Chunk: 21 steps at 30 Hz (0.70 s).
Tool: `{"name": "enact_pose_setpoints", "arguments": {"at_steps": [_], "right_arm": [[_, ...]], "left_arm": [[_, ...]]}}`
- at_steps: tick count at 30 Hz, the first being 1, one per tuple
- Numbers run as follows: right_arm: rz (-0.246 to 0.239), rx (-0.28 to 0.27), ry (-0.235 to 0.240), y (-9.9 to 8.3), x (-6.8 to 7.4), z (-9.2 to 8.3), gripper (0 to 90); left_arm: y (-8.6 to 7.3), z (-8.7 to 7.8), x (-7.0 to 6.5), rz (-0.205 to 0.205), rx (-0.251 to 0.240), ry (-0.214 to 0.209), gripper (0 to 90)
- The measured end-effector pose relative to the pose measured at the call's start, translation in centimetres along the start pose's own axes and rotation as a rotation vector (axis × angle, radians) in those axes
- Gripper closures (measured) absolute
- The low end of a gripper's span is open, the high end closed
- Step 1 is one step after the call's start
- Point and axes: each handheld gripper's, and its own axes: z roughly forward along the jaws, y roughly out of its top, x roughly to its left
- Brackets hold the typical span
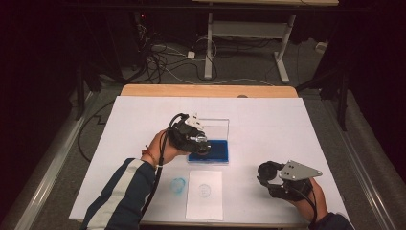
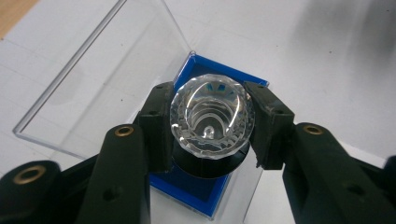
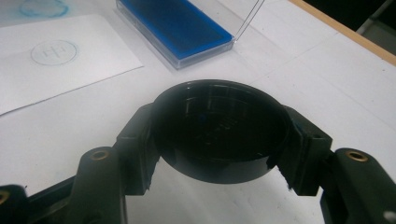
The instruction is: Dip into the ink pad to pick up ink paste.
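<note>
My left gripper is shut on a clear faceted stamp with a black base, gripped by its sides. It hovers over the blue ink pad, which sits in a clear case with its lid standing open. The same ink pad lies at the middle of the white table cover. My right gripper rests near the front right, shut on a round black cap with its hollow side toward the camera. A white paper slip bearing a round blue stamp print lies in front of the pad.
A blue ink smudge marks the white cover left of the slip. The wooden table edge runs along the back. Beyond it are cables and another table's legs on the floor.
</note>
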Motion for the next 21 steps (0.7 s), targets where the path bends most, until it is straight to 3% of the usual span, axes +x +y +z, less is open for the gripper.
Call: {"name": "enact_pose_setpoints", "arguments": {"at_steps": [11, 17, 19, 21], "right_arm": [[-0.005, 0.015, 0.008, -0.1, 0.0, 0.2, 38.3], [-0.01, 0.019, 0.011, -0.2, 0.0, 0.2, 38.3], [-0.012, 0.022, 0.013, -0.2, 0.0, 0.2, 38.3], [-0.014, 0.022, 0.013, -0.1, 0.0, 0.2, 38.3]], "left_arm": [[0.3, 2.7, 0.9, -0.047, 0.038, -0.029, 54.5], [0.4, 3.6, 0.9, -0.04, 0.054, -0.027, 54.4], [0.5, 3.9, 0.9, -0.038, 0.065, -0.006, 54.5], [0.5, 4.0, 0.9, -0.039, 0.055, -0.029, 54.5]]}}
